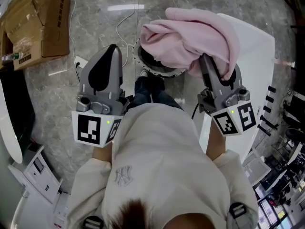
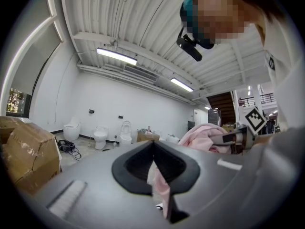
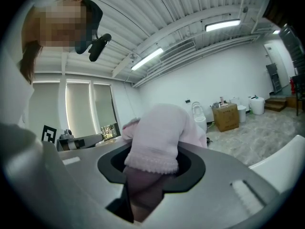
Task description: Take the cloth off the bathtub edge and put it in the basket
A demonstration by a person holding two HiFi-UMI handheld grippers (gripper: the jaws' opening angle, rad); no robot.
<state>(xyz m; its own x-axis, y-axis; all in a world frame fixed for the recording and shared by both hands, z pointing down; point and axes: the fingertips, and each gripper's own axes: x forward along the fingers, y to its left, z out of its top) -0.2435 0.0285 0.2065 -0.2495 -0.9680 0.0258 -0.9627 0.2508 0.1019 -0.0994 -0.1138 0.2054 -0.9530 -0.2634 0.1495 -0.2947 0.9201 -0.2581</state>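
Observation:
The pink cloth (image 1: 190, 37) hangs in a bunch from my right gripper (image 1: 206, 60), which is shut on it; the cloth (image 3: 157, 137) fills the space between those jaws and hides the tips. It droops over the dark round basket (image 1: 143, 65) standing on the floor beside the white bathtub (image 1: 252, 46). My left gripper (image 1: 113, 51) is held level to the left of the basket, apart from the cloth, with its jaws together. In the left gripper view the cloth (image 2: 205, 135) shows at the right, and a thin pale strip shows in the slit of the left gripper (image 2: 153, 144).
A cardboard box (image 1: 38, 23) sits on the marble floor at the far left. A power strip (image 1: 80, 62) and a white cable (image 1: 125, 18) lie between the box and the basket. The person's feet (image 1: 150, 87) stand just before the basket. Toilets (image 2: 100, 137) line the far wall.

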